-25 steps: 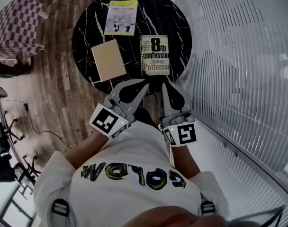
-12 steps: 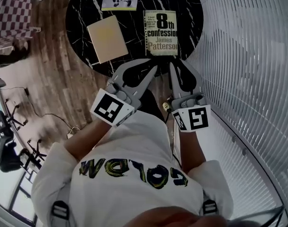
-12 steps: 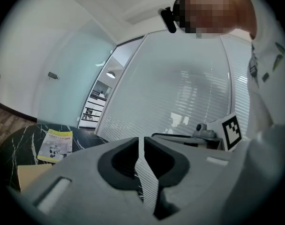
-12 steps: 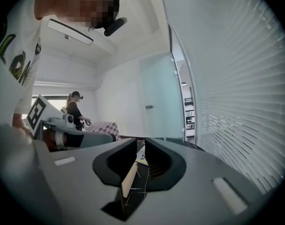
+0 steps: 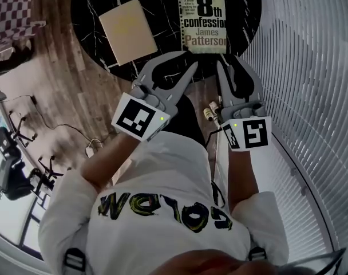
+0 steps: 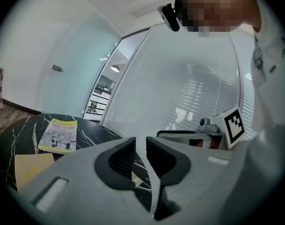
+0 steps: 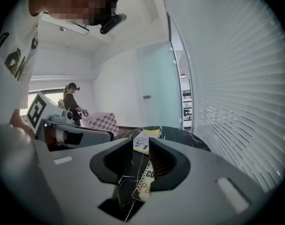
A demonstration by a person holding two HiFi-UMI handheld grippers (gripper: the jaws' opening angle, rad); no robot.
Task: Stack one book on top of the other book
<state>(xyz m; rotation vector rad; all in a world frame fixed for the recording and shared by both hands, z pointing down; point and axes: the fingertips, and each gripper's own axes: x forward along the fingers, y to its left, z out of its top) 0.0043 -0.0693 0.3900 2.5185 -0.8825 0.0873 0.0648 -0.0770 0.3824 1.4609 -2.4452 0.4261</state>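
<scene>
Three books lie on the round black marble table (image 5: 94,16): a plain tan one (image 5: 128,30) at the left, the white "8th confession" paperback (image 5: 202,22) at the right, and a yellow-and-white booklet (image 6: 58,135) further back. My left gripper (image 5: 178,65) hangs over the table's near edge, just short of the tan book. My right gripper (image 5: 231,66) sits beside it, right below the paperback (image 7: 143,186). On both grippers the jaws are opening, with a narrow gap and nothing between them. Neither touches a book.
A slatted white wall (image 5: 311,67) curves close along the right of the table. A checkered seat (image 5: 14,7) stands on the wooden floor at the far left, with chair legs and cables (image 5: 14,171) below it. A person (image 7: 70,102) stands in the background.
Both grippers have sunk and come closer to the table's near edge. Their jaws, shut before, now stand slightly apart.
</scene>
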